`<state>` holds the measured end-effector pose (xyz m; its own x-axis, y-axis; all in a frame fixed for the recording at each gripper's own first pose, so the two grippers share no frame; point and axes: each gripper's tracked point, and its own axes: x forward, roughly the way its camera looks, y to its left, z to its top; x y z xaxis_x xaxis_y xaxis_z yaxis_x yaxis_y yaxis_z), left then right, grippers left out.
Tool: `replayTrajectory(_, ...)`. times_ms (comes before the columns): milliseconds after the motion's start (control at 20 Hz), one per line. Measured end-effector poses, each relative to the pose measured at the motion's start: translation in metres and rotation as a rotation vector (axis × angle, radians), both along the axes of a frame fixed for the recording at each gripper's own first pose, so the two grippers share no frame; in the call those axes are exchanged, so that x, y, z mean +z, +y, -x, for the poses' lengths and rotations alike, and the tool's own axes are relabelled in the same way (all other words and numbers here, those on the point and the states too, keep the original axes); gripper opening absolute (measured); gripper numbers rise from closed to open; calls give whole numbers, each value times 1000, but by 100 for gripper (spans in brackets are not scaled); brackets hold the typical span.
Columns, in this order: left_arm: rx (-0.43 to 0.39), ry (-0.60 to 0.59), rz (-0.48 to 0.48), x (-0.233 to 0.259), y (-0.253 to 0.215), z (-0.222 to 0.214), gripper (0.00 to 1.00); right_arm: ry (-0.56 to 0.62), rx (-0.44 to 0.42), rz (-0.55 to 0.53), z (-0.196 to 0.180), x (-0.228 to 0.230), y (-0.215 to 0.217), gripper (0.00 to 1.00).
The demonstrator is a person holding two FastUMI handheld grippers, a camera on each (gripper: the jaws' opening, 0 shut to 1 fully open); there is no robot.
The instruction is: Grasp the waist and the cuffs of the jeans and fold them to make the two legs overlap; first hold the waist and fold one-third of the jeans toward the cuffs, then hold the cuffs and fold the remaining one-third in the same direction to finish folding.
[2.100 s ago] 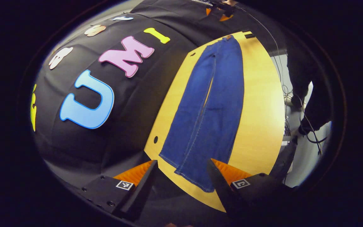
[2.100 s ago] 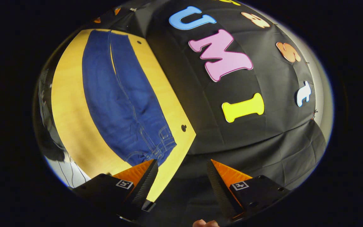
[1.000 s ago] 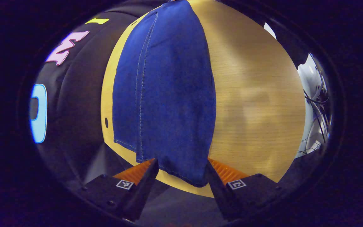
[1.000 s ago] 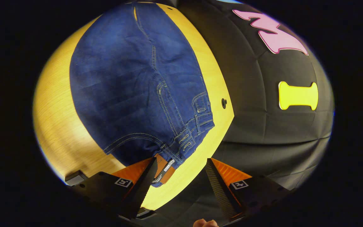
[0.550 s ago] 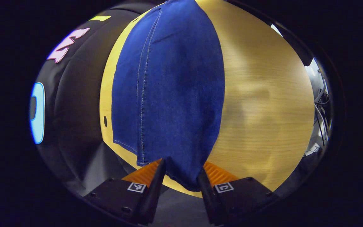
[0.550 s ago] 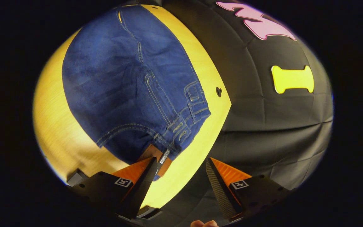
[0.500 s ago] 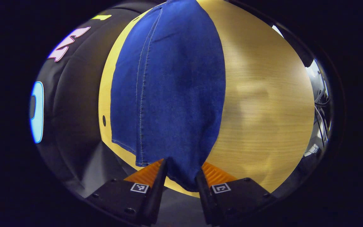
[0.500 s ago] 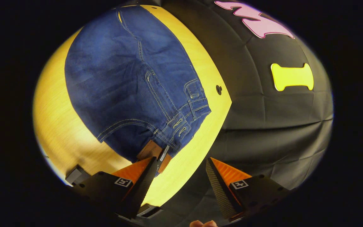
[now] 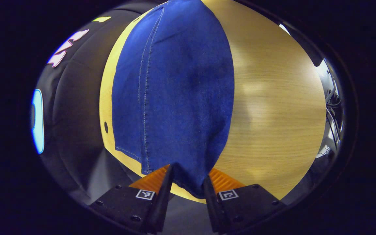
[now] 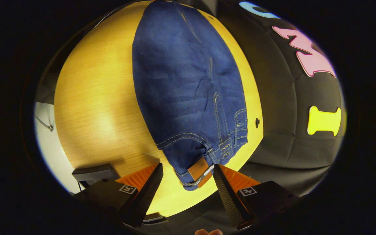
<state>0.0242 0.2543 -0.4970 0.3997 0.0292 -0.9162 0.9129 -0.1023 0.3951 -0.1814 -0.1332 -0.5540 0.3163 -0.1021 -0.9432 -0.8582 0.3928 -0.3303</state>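
Observation:
Blue jeans lie flat along a wooden table. In the left gripper view the cuff end of the near leg bunches between my fingers, and my left gripper is shut on that cuff. In the right gripper view the waist end of the jeans points toward me, with belt loops along its right side. Its corner with the brown leather patch lies between the fingers of my right gripper. That gripper stands open, with its fingers apart on either side of the patch.
The table ends close under both grippers. A dark box sits at its near left corner. Small holes mark the table beside the booth's black cloth wall. Cables hang past the table's far side.
My left gripper's fingers have closed in on the near leg's cuff. My right gripper has swung round, so the waist corner with the patch now lies between its open fingers.

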Motion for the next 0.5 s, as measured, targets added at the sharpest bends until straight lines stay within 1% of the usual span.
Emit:
replayTrajectory(50, -10, 0, -8, 0, -1, 0, 57, -7, 6, 1, -5, -1, -2, 97)
replayTrajectory(100, -26, 2, -18, 1, -2, 0, 56, -23, 4, 7, -16, -3, -3, 93)
replayTrajectory(150, -40, 5, -35, 2, -2, 0, 57, -30, -15, 5, -17, -4, -5, 93)
replayTrajectory(200, -39, 8, -48, 2, -3, 0, 60, -46, -23, 3, -18, -5, -6, 94)
replayTrajectory(250, -27, 12, -53, 3, -2, 1, 57, -65, -10, 10, -20, -4, -5, 94)
replayTrajectory(350, 4, 24, -60, 4, -2, 1, 56, -108, 52, 37, -24, -3, -1, 94)
replayTrajectory(400, 10, 27, -69, 4, -2, -1, 56, -118, 75, 48, -21, -5, 2, 92)
replayTrajectory(450, 11, 34, -76, 4, -3, 0, 54, -118, 87, 53, -19, -9, 3, 89)
replayTrajectory(500, 13, 41, -84, 3, -3, 0, 49, -124, 92, 59, -19, -11, 4, 77)
